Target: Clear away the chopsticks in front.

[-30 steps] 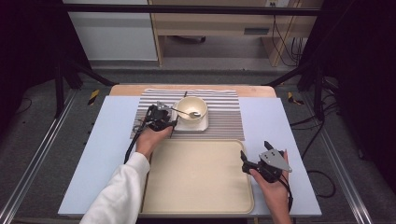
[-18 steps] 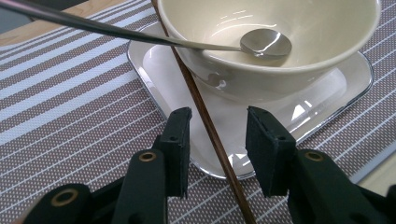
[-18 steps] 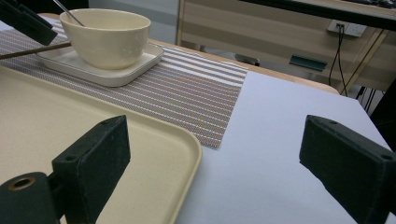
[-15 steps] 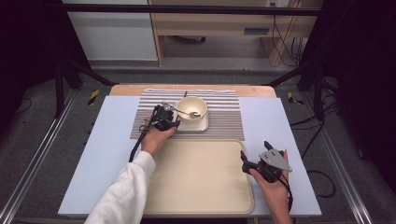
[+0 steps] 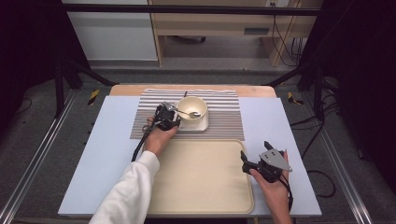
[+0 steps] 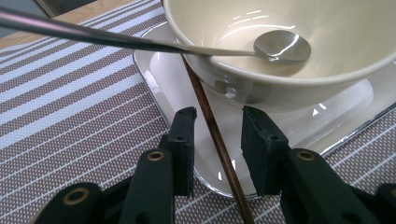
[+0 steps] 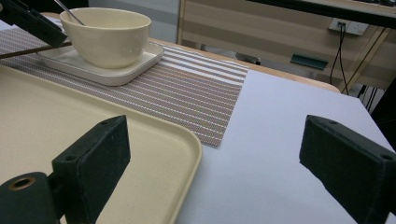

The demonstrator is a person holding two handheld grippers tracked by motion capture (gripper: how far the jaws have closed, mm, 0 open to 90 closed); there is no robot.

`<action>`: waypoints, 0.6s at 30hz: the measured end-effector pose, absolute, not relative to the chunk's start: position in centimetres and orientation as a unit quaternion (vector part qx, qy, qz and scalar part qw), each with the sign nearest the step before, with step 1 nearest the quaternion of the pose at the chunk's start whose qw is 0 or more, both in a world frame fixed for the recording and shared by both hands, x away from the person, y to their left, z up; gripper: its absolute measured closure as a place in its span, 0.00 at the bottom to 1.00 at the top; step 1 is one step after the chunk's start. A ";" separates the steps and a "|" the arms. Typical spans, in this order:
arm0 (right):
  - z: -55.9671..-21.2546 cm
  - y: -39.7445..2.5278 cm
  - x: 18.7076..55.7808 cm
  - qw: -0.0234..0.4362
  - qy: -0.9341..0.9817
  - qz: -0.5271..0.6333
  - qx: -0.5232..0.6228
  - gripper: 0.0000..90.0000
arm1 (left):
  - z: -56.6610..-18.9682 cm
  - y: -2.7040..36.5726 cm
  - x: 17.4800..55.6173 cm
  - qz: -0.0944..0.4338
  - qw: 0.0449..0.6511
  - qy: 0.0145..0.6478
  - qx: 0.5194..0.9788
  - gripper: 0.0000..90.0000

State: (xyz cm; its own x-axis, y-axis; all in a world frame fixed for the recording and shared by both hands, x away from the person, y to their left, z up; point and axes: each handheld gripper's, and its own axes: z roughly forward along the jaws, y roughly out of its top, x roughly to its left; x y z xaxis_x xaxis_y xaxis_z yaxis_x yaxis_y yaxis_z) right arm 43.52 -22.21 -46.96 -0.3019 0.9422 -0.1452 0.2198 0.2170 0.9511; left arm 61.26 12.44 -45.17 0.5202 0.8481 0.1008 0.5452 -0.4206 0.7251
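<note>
— What's in the bowl [image 6: 289, 51]?

— A metal spoon [image 6: 280, 46]. Its rounded head lies inside against the glossy cream wall, and the long thin handle leans out over the rim toward the upper left of the left gripper view. The bowl itself is round, smooth and shiny, and it stands on a shallow square plate [image 6: 168, 79] of the same pale colour with rounded corners.

— And under the plate?

— A woven placemat [image 5: 224, 114], brown and white stripes with a fine mesh texture, spread at the far middle of the bench [image 5: 93, 154]. The bench top is a flat pale blue sheet. Nearer the person lies a large cream tray [image 5: 205, 182], rectangular with rounded corners and a low raised rim, matte and bare.

— Where's the chopstick [image 6: 212, 130]?

— It is a thin dark brown stick lying across the plate's edge, just beside the bowl's foot, running down between the jaws of the left gripper [image 6: 217, 123]. From the right gripper view its end pokes out over the placemat left of the plate.

— Is it gripped?

— The left jaws are part-way spread on either side of it; a gap shows on both sides, so they bracket the stick without pinching it.

— And the right gripper [image 5: 254, 154]?

— Held at the tray's right edge, well apart from the bowl, its black blocky jaws spread wide with nothing between them.
</note>
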 end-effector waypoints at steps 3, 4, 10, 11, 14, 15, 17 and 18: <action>-47.0 -22.2 43.5 0.400 0.670 0.450 0.434 0.10 | -45.3 12.3 61.3 0.235 0.322 0.432 0.809 0.73; -47.0 -22.2 43.5 0.400 0.670 0.450 0.434 0.10 | -45.4 12.3 61.3 0.233 0.322 0.434 0.809 0.73; -47.0 -22.2 43.5 0.399 0.670 0.451 0.434 0.10 | -45.4 12.0 61.3 0.239 0.313 0.437 0.808 0.74; -47.0 -22.2 43.5 0.399 0.670 0.451 0.434 0.10 | -45.4 12.0 61.3 0.236 0.311 0.438 0.810 0.75; -47.0 -22.2 43.5 0.399 0.670 0.451 0.434 0.10 | -45.6 12.0 61.4 0.234 0.310 0.441 0.809 0.76; -47.0 -22.2 43.5 0.399 0.670 0.451 0.434 0.10 | -45.6 12.0 61.4 0.233 0.310 0.442 0.809 0.76; -47.0 -22.2 43.5 0.398 0.670 0.451 0.436 0.10 | -45.6 12.0 61.5 0.228 0.312 0.445 0.808 0.77; -47.0 -22.2 43.5 0.398 0.670 0.451 0.436 0.10 | -45.6 12.0 61.5 0.227 0.312 0.446 0.807 0.78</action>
State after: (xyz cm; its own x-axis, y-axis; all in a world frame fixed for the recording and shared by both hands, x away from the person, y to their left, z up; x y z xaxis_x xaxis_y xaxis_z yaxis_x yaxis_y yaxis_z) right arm 43.50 -22.20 -46.96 -0.3036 0.9424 -0.1401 0.2245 0.2137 0.9508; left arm 61.48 12.03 -45.60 0.4979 0.8627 0.0882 0.5785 -0.4062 0.7073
